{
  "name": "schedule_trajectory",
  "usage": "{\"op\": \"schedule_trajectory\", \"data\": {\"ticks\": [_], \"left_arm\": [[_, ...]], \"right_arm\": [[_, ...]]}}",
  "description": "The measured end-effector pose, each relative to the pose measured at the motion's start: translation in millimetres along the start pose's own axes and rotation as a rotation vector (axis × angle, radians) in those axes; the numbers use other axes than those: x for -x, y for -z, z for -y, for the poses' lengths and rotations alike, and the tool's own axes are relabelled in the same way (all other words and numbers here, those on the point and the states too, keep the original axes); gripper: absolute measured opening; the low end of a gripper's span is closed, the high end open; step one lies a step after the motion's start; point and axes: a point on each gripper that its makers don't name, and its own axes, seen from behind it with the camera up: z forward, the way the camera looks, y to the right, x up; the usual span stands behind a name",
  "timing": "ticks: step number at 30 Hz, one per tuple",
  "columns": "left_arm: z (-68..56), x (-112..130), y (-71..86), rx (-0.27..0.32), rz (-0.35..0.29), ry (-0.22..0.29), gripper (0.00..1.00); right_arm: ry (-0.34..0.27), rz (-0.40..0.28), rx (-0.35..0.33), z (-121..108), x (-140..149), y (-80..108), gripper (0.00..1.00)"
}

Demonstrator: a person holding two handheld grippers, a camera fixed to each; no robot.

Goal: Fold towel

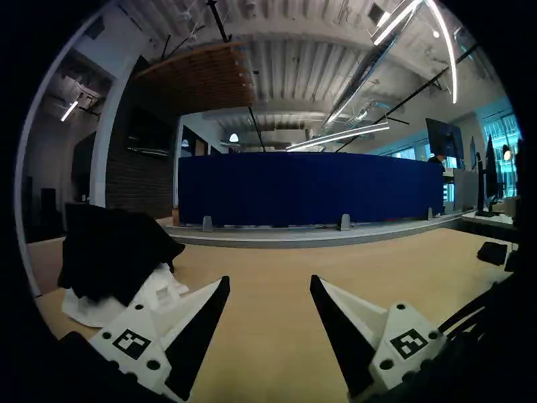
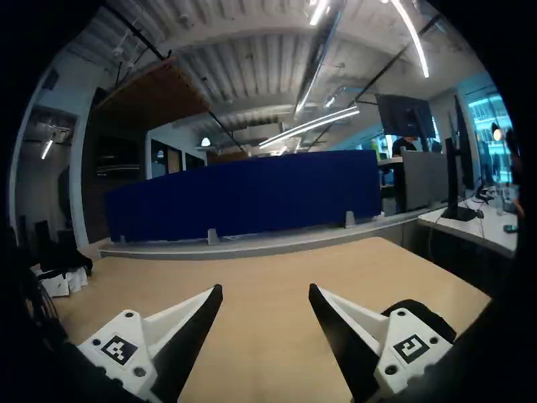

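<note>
A dark cloth (image 1: 114,258) lies crumpled on a white fabric piece (image 1: 90,307) at the left end of the light wooden table (image 1: 282,269). My left gripper (image 1: 269,281) hovers open over the bare wood just right of that heap, with nothing between its fingers. In the right gripper view the same dark and white heap (image 2: 62,269) sits far off at the left edge of the table (image 2: 268,269). My right gripper (image 2: 265,289) is open above bare wood, holding nothing.
A blue divider panel (image 1: 315,188) (image 2: 248,195) runs along the table's far edge. A small black object (image 1: 493,253) lies near the right end, and a black item (image 2: 424,314) sits behind my right finger. Desks with monitors (image 2: 463,168) stand to the right.
</note>
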Motion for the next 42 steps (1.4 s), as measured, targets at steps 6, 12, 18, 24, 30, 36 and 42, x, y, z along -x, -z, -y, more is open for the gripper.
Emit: {"op": "schedule_trajectory", "data": {"ticks": [6, 12, 18, 24, 30, 36, 42], "left_arm": [[0.0, 0.2, 0.1, 0.0, 0.0, 0.001, 0.88], [-0.1, -0.4, 0.1, 0.0, 0.0, 0.0, 0.88], [-0.6, -0.4, 0.3, 0.0, 0.0, 0.001, 0.88], [-0.8, -0.3, 0.1, 0.0, 0.0, 0.001, 0.88], [-0.4, 0.1, 0.4, 0.0, 0.0, 0.0, 0.88], [-0.2, -0.2, 0.3, 0.0, 0.0, 0.001, 0.88], [-0.1, 0.0, -0.1, 0.0, 0.0, 0.001, 0.88]], "right_arm": [[-0.009, -0.018, 0.028, -1.0, 10.9, -7.7, 1.0], [0.018, -0.035, 0.024, 4.7, 20.2, -10.6, 1.0], [0.028, -0.029, 0.03, 6.2, 30.9, -11.1, 1.0], [0.008, -0.034, 0.043, 4.5, 35.5, -8.8, 1.0], [0.015, -0.039, 0.055, 1.0, 37.8, -9.1, 1.0], [0.045, -0.05, 0.054, 3.9, 38.6, -10.4, 1.0], [0.075, -0.06, 0.047, 10.1, 40.3, -7.3, 1.0]]}}
